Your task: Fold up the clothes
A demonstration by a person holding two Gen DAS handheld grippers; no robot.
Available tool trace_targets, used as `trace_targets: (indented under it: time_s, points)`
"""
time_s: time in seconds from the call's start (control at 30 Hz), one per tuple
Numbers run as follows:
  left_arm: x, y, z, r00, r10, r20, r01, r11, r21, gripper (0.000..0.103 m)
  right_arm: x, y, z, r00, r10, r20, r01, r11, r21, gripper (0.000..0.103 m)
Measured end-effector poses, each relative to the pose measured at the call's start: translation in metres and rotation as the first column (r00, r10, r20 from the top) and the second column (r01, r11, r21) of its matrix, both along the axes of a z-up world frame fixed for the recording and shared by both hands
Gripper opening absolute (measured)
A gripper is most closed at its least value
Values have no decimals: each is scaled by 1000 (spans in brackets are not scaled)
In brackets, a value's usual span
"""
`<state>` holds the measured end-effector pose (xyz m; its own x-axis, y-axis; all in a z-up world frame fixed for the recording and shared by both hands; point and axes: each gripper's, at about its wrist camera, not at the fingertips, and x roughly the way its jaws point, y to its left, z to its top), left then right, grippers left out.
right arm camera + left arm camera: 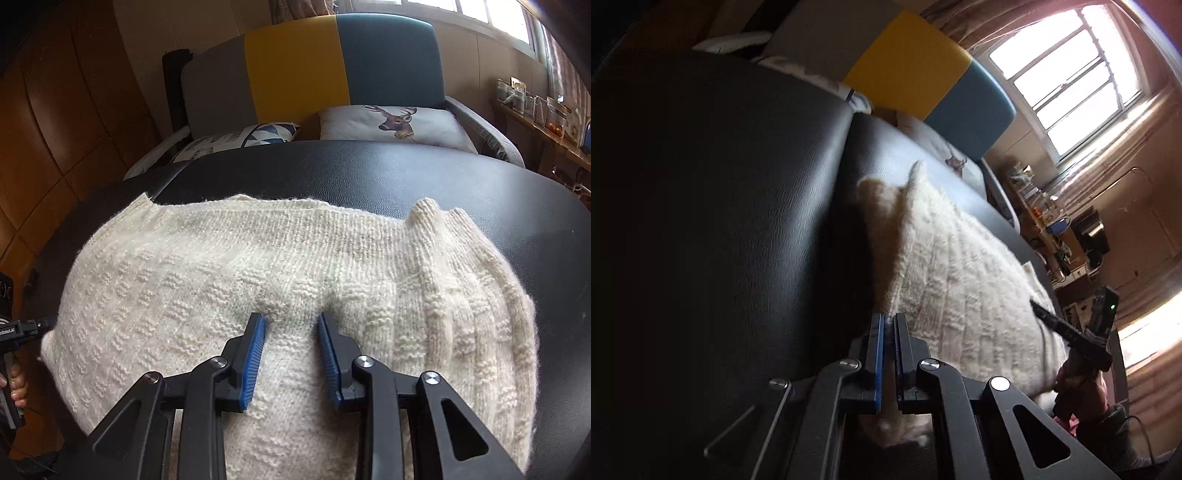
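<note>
A cream knitted sweater [184, 280] lies spread on a black leather surface [406, 173]. In the right wrist view my right gripper [291, 317] stands over its near middle, and a thick bunch of the knit fills the gap between the blue pads. The left wrist view shows the sweater [960, 266] from its side edge. There my left gripper [888, 317] is nearly closed, with a thin strip of the knit pinched between its pads. The right gripper [1045, 314] rests at the sweater's far edge, held by a hand [1075, 373]. The left gripper [26, 326] shows at the left border.
Behind the black surface stands an armchair with a grey, yellow and teal back [295, 74], holding a deer cushion [395, 122] and a geometric cushion [258, 134]. A shelf with jars [535, 103] runs along the right wall under a bright window [1063, 74]. Wooden panelling [55, 110] is at the left.
</note>
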<state>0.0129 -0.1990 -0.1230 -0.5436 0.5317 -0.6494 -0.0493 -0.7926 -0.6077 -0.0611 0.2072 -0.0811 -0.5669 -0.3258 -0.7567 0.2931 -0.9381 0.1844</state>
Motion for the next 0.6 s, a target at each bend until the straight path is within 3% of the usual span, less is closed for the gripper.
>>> trace_targets:
  time_s: [0.13,0.23,0.3,0.33,0.47,0.5,0.53,0.6]
  points:
    - [6,-3,13,998,19,-53,-18,999,33,8,-1,2,0,1000,-2,1,2,1000,-10,30]
    - [-3,-6,28,995,53,-87,-50,998,29,30,-1,4,0,1000,-5,7,6,1000,-27,30]
    - [-13,-3,35,992,67,-104,-66,998,10,54,-1,5,0,1000,-5,8,5,1000,-29,30]
    - [-20,0,37,993,58,-105,-58,998,5,55,-1,5,0,1000,-5,7,5,1000,-31,30]
    - [-50,21,34,998,32,-60,-37,996,-86,51,0,8,0,1000,-5,2,5,999,-46,30]
    - [-55,27,31,999,21,-44,-27,992,-123,24,1,8,-1,1000,-4,2,4,999,-50,30]
    - [-58,32,26,1000,7,-19,-10,987,-160,8,0,9,-1,1000,-2,1,2,999,-54,30]
    - [-58,33,20,1000,12,-2,-12,983,-183,7,0,10,-3,1000,0,-2,0,998,-63,30]
